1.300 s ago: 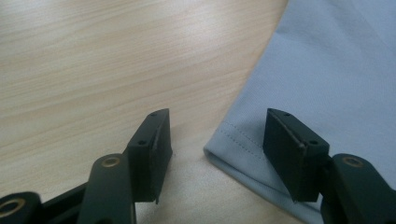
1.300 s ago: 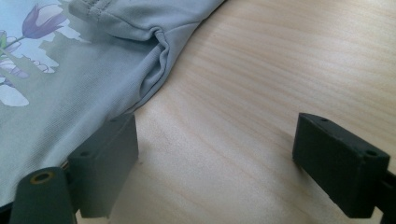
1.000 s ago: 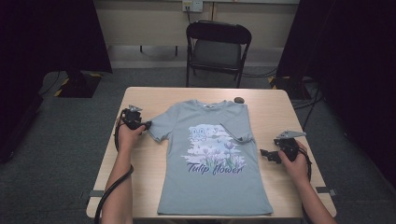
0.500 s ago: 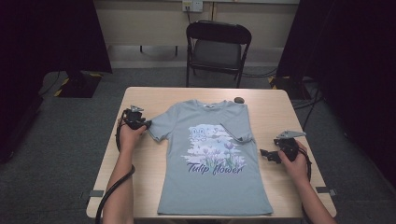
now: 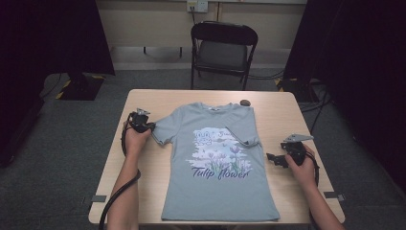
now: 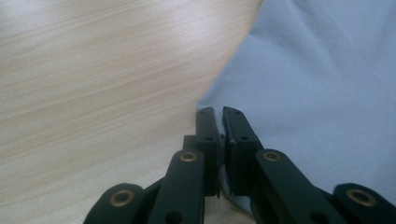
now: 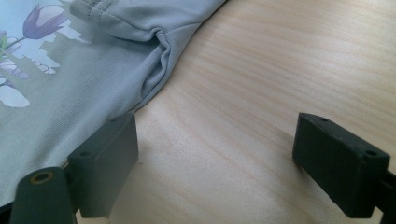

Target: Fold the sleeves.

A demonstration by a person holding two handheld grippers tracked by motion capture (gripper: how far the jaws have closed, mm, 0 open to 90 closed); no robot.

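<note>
- Table (image 5: 158, 191): shirt (image 5: 218, 191) lies flat.
- Left gripper (image 6: 219, 122), at 9 o'clock, has just closed, pinching the sleeve (image 5: 164, 132) edge.
- Right gripper (image 7: 215, 158), at 3 o'clock: jaws apart, empty.

Bare forearms, black grippers w/ brass-coloured pivot rivets, black fingers (image 6: 236, 135) w/ small screws, grey top plates, black cables.

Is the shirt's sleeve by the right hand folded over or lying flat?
Folded over. That sleeve of the T-shirt lies doubled onto the chest, its hem beside the flower print.

"Tulip flower" in purple script, printed on grey t-shirt (image 5: 218, 163) front
</note>
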